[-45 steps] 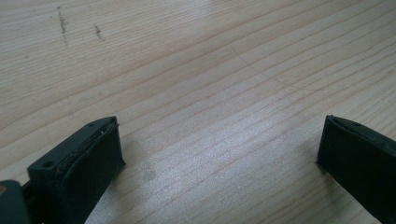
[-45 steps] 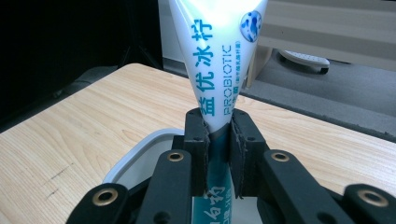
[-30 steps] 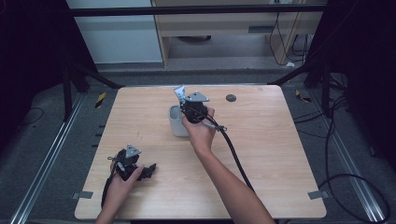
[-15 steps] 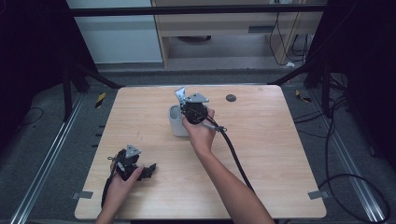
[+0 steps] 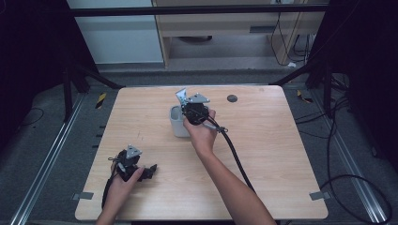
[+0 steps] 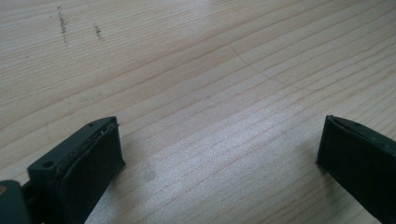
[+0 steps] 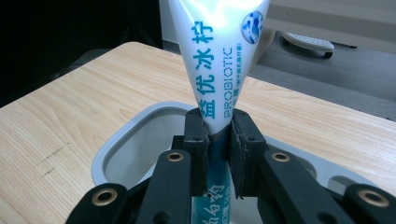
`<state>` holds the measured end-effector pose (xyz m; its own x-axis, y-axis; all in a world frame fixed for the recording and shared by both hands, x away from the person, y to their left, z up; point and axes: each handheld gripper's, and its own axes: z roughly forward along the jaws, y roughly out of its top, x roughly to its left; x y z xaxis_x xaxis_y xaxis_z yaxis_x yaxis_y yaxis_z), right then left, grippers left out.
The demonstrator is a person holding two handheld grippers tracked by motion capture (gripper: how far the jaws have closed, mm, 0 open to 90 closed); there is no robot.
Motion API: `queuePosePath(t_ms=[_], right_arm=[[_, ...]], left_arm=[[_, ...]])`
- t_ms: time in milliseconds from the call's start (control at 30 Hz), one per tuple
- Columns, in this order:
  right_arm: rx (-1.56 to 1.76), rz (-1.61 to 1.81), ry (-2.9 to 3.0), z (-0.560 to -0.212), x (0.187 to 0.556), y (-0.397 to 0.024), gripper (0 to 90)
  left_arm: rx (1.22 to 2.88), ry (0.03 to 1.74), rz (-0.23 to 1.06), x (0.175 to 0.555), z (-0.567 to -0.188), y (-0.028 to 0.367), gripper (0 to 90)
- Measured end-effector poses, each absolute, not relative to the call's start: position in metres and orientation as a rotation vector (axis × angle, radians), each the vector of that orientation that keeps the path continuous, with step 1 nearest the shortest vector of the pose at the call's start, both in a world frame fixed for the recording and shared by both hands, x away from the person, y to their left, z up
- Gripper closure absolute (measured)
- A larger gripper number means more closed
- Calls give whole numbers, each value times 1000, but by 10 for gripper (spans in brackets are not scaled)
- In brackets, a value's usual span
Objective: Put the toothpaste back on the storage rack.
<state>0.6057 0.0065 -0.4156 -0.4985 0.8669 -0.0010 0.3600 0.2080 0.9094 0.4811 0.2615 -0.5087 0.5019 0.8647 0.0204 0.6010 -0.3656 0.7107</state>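
Right tool (image 7: 217,140) is pinching one toothpaste tube (image 7: 217,60), white and teal with PROBIOTIC print, held upright with its broad crimped end up, directly over the grey holder (image 7: 140,135). In the high view my right hand (image 5: 202,133) has that tool (image 5: 193,108) at the holder (image 5: 177,123), which sits a little toward the far edge of the bench (image 5: 281,154), near the middle of its width. I cannot tell whether the tube's lower end is already down in the holder's opening or touching anything; the jaws hide it. Risks as I judge them: the pinch is on the narrow soft body, so the tube could slip or swivel between the pads; squeezing harder could push paste toward the cap. If I let go while it leans, the wide top may tip it against the rim or drag the light holder over. The holder looks to have a second pocket beside the first, so landing in the wrong one is possible. The trailing cable (image 5: 234,154) could tug my aim. Left tool (image 6: 215,154) is spread wide, nothing between the jaws, resting near the near left corner (image 5: 133,166). Count: one tube, one holder, two tools, one dark round disc (image 5: 232,98) by the far edge.
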Motion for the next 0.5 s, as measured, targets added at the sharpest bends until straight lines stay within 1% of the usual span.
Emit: queuePosePath(t_ms=[500], right_arm=[[1134, 1257, 1972, -417, 606, 7, 783]], left_arm=[[2098, 1195, 523, 481, -509, 261, 0]])
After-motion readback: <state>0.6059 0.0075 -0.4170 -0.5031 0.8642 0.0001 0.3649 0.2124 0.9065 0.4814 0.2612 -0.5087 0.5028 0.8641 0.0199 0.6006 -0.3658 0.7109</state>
